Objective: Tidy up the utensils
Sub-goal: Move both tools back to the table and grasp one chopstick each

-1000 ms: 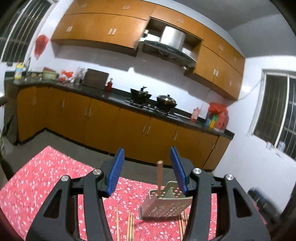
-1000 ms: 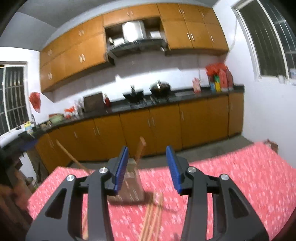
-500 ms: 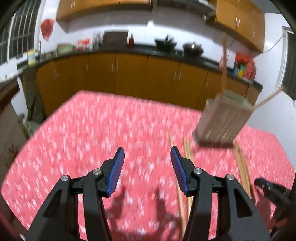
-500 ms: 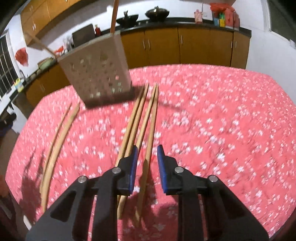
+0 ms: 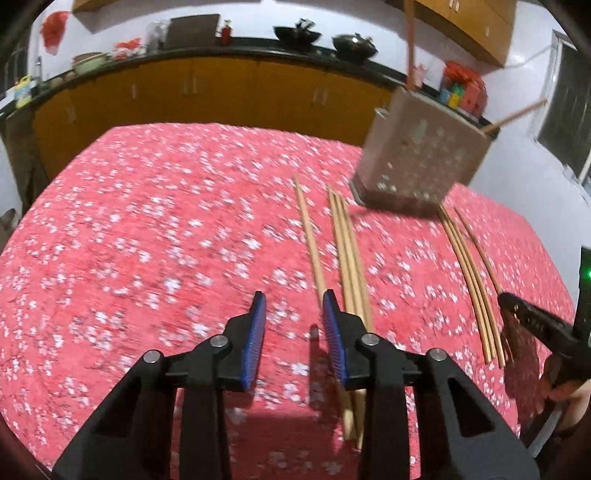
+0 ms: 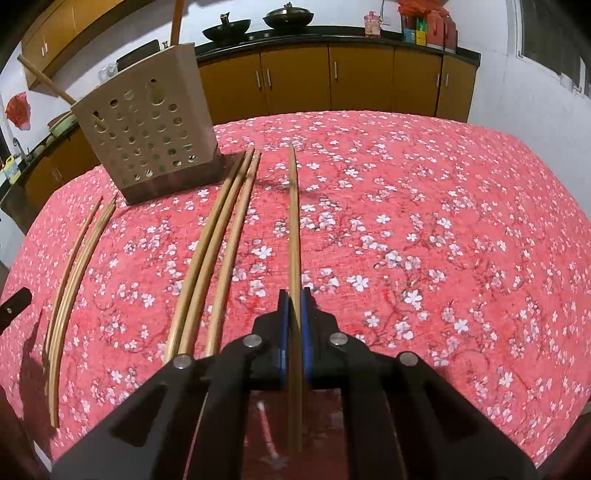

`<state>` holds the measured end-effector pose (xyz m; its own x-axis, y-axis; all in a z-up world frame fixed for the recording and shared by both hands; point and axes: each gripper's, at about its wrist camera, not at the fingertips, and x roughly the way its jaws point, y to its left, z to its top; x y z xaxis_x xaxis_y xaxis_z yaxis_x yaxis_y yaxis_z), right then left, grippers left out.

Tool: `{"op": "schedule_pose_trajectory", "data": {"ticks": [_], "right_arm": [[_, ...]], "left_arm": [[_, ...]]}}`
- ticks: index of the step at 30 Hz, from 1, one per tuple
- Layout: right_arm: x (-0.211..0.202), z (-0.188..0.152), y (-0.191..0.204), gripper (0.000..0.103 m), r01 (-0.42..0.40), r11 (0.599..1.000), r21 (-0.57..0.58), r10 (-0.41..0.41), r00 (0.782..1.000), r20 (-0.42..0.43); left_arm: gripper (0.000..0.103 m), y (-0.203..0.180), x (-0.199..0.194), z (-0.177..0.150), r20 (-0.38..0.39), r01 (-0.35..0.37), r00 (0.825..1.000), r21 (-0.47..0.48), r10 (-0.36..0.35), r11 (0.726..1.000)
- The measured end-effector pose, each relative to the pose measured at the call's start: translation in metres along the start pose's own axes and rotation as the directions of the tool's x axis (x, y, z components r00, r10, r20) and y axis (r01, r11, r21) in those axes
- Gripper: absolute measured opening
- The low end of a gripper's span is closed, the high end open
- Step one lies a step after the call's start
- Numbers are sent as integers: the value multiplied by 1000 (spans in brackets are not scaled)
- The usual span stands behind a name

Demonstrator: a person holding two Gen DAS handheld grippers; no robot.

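Observation:
A beige perforated utensil holder (image 6: 147, 129) stands on the red floral tablecloth and holds two wooden sticks; it also shows in the left wrist view (image 5: 417, 155). Wooden chopsticks lie in groups on the cloth. My right gripper (image 6: 294, 295) is shut on a single chopstick (image 6: 293, 221) that runs forward between its pads. Three chopsticks (image 6: 218, 243) lie just left of it, and more (image 6: 74, 266) lie at the far left. My left gripper (image 5: 291, 299) is open and empty above the cloth, just left of a chopstick (image 5: 310, 236) and a bundle (image 5: 349, 251).
The table (image 6: 461, 221) is covered with a red flowered cloth. Orange kitchen cabinets and a black counter with pots (image 6: 288, 16) stand behind it. More chopsticks (image 5: 469, 280) lie at the right in the left wrist view, near the other gripper (image 5: 535, 325).
Both grippers tilted down from the kitchen view to the table. The right gripper narrowed and then shut on one chopstick. The left gripper stayed open and dropped closer to the cloth.

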<state>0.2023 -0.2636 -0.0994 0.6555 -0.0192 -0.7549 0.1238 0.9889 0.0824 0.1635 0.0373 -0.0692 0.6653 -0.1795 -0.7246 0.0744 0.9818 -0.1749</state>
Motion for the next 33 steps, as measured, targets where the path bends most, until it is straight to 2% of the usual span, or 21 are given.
{"op": "schedule_pose_trajectory", "data": {"ticks": [8, 11, 16, 20, 26, 33], "right_arm": [[-1, -1, -1, 8, -3, 1000, -4, 3, 1000, 6], [-1, -1, 0, 8, -2, 1000, -3, 2, 1000, 6], [-2, -2, 1, 9, -1, 1000, -12, 1, 1000, 5], [-3, -3, 5, 9, 1, 999, -37, -1, 1000, 4], [3, 5, 3, 8, 4, 998, -60, -4, 1000, 3], [18, 20, -3, 8, 7, 1000, -20, -7, 1000, 7]], "left_arm": [[20, -14, 20, -12, -77, 10, 997, 63, -5, 998], [20, -21, 20, -16, -71, -7, 997, 99, 15, 995], [20, -24, 20, -18, -69, -10, 997, 99, 17, 995], [9, -24, 24, -15, -68, -45, 996, 118, 53, 992], [8, 1, 34, 5, -77, -105, 991, 72, 110, 992], [8, 18, 36, 11, -52, -111, 992, 13, 111, 994]]}}
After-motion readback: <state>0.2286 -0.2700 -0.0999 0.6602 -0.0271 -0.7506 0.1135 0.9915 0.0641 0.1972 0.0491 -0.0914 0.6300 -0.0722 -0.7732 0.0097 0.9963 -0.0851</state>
